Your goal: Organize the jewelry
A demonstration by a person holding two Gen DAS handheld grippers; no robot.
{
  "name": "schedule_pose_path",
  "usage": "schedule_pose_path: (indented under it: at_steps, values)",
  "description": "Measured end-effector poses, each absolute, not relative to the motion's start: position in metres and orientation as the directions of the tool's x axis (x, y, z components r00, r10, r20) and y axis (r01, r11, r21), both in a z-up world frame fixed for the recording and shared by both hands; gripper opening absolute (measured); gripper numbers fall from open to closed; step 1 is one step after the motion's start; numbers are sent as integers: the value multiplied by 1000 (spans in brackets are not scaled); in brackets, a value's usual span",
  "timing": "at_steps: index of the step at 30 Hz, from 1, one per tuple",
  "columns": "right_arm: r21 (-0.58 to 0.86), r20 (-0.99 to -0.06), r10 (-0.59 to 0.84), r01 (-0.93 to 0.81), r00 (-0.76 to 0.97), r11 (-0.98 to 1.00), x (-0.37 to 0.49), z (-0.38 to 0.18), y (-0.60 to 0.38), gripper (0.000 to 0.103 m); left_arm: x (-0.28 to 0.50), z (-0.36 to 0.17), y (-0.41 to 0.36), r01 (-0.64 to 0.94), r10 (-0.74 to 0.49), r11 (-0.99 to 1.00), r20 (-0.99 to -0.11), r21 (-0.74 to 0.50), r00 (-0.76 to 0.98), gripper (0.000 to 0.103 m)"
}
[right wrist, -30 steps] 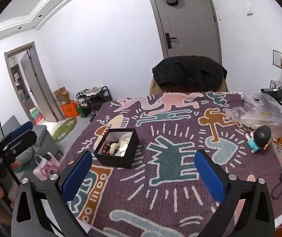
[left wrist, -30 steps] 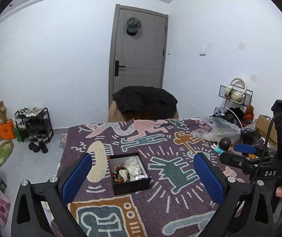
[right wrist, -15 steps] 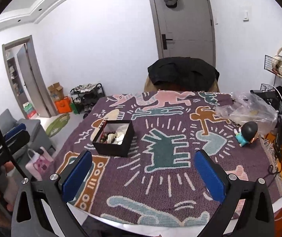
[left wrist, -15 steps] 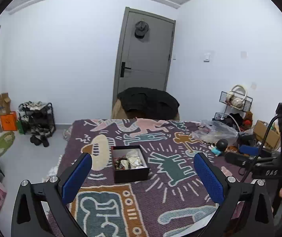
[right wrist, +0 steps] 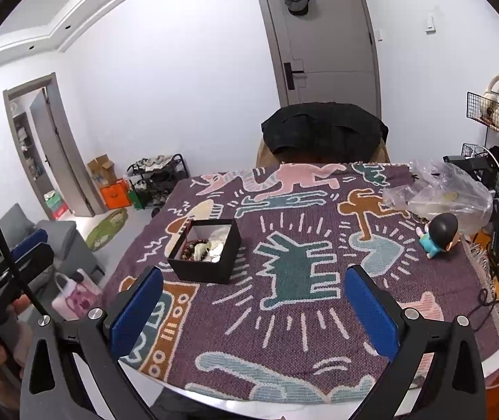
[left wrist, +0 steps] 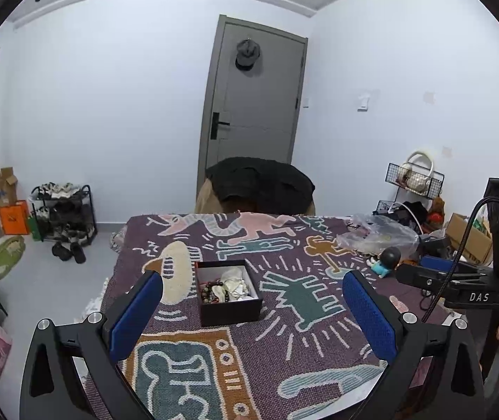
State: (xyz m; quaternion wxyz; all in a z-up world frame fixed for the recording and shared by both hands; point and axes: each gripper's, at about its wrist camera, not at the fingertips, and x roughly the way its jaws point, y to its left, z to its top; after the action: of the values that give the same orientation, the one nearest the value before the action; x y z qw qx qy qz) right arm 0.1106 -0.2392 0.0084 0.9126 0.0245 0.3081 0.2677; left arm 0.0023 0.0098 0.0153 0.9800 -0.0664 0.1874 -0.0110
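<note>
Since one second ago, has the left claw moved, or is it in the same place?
Yes. The left claw has pulled back from the black box: against the patterned blanket, the box now sits farther ahead of its fingers, and more blanket shows below.

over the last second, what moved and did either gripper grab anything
Both grippers drew back from the table and grabbed nothing: the left gripper and right gripper are open and empty. The open black jewelry box of beads sits unmoved on the patterned purple tablecloth, as does the small dark-haired figurine.
</note>
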Motion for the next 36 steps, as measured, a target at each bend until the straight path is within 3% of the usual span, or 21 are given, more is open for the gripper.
schedule_pose_path:
  at_steps: [36]
  values:
    - [220, -563, 504, -469, 655, 855, 114, 6, -236, 103, 5, 20, 5, 5, -48, 993, -377, -115, 925, 103]
